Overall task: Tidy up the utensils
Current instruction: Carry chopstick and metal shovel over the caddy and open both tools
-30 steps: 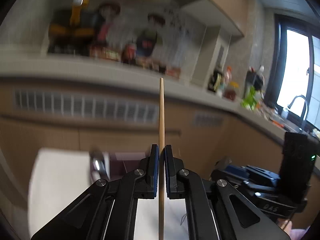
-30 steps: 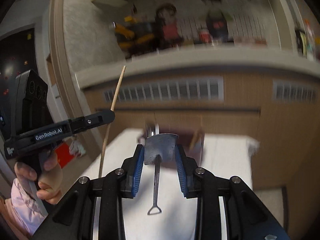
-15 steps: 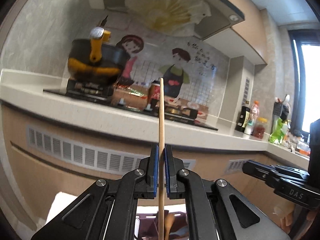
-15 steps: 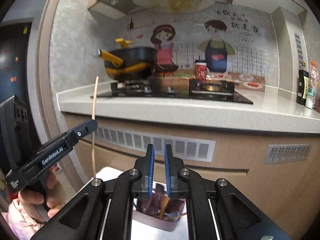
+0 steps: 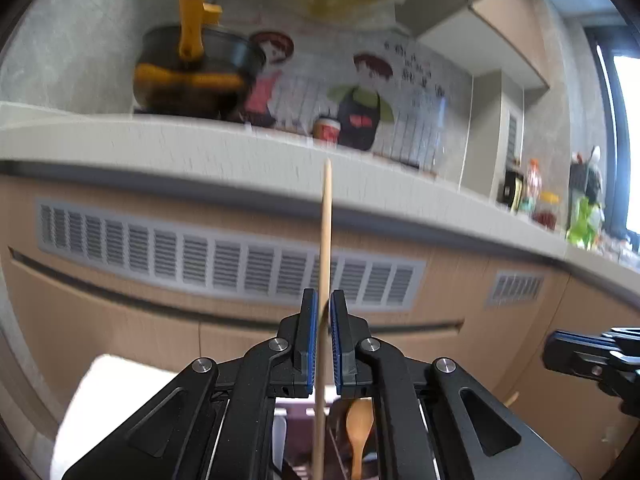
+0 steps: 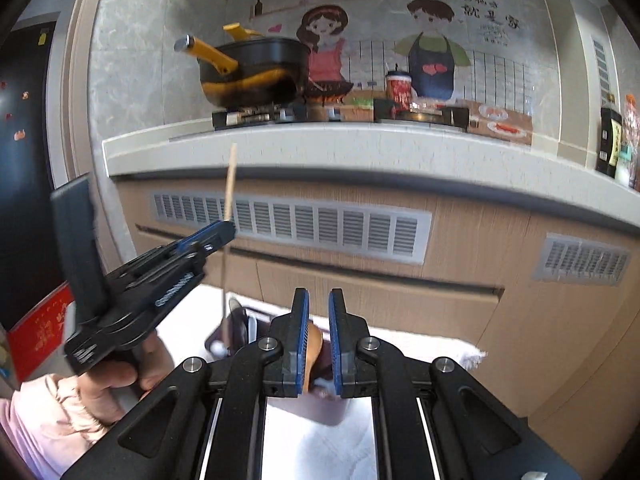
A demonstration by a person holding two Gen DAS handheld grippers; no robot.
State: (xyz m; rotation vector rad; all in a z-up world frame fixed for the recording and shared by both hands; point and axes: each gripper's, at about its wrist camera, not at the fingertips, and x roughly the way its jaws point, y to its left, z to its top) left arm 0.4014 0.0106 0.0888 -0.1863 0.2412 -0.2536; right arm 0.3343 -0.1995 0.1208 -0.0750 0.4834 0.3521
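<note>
Left claw point(image 5: 323, 336) pinches the chopstick point(image 5: 325, 248) upright, right above the holder point(image 6: 240, 322); right claw point(image 6: 318, 336) sits pressed together, empty.

A home kitchen: a pale stone worktop point(image 6: 360, 144) carries a gas hob with a black, yellow-handled pot point(image 6: 256, 70); far behind, a cartoon-couple tiled wall point(image 6: 400, 40); sauce bottles point(image 6: 610, 140) right.

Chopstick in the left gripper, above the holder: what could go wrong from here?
The left gripper pinches the chopstick at one narrow spot, so it may pivot or slip. Its lower end hangs near the holder rim and could catch there. The wooden spoon already inside may block it.
</note>
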